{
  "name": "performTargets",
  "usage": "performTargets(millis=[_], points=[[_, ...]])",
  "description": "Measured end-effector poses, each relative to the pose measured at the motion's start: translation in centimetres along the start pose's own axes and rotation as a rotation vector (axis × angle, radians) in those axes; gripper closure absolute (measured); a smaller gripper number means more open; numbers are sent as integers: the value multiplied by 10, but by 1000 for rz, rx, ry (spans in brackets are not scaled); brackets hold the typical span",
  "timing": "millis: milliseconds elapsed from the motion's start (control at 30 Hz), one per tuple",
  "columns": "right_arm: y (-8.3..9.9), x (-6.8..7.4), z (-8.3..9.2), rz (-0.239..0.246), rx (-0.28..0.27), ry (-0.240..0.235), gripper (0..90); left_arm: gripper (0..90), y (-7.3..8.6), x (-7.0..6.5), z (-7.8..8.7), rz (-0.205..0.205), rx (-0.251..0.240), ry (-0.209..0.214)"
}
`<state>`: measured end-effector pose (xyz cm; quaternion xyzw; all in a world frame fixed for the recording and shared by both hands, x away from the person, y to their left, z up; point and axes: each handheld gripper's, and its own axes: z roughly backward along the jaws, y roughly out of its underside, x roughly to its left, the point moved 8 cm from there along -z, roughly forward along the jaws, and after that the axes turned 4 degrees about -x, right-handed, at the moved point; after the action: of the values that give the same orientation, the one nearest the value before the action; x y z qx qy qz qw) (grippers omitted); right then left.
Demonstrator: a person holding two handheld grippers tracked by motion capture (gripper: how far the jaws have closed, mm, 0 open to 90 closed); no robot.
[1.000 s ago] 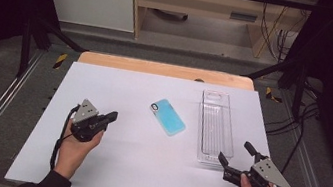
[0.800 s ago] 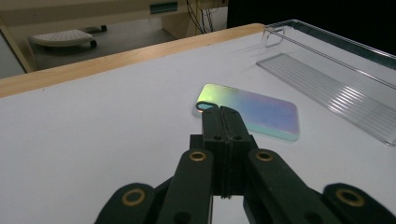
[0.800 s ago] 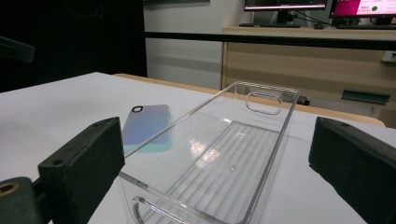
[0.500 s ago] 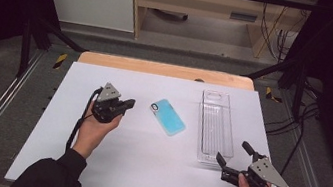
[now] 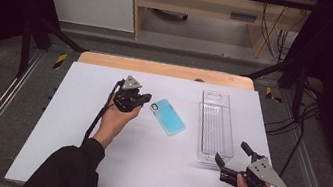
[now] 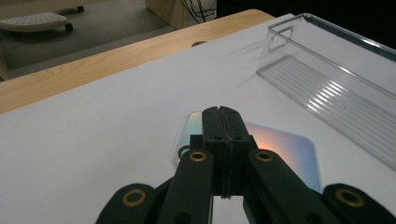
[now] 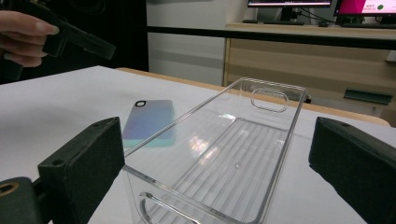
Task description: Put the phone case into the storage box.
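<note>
A light blue phone case (image 5: 168,117) lies flat in the middle of the white table, and a clear plastic tray (image 5: 216,127) lies lengthwise to its right. My left gripper (image 5: 146,99) is shut with nothing in it, its tips just left of the case's camera-hole end. In the left gripper view the closed jaws (image 6: 222,116) hover over the near end of the case (image 6: 287,149). My right gripper (image 5: 231,153) is open at the near end of the tray. In the right gripper view its wide-spread jaws (image 7: 215,163) stand either side of the tray (image 7: 233,154) without touching it.
The white mat (image 5: 73,124) ends at a wooden strip (image 5: 165,69) along the far edge. Metal rails run down both sides. Cables trail from each gripper. Beyond the tray in the right gripper view are the case (image 7: 150,122) and the left hand with its gripper (image 7: 79,39).
The left hand has carried its shut gripper away from the near left of the table, rightward and farther back, up to the phone case. The right gripper has stayed put.
</note>
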<state>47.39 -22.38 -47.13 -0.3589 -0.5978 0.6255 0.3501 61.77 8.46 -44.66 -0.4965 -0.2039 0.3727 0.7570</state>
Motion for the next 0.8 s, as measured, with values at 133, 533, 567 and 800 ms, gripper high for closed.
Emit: performTargets(millis=[133,533,567,800], points=[[0,0,0,-2,5,2,37,900,-4,-2,-3,-16,6,-18],[1,1,0,4,7,-1,37,900,-12,-7,-18,-37,43,-26],[1,1,0,3,6,0,37,900,-13,-7,-20,-42,46,-30],[0,1,0,2,2,0,37,900,-16,-6,-31,-35,63,-37]])
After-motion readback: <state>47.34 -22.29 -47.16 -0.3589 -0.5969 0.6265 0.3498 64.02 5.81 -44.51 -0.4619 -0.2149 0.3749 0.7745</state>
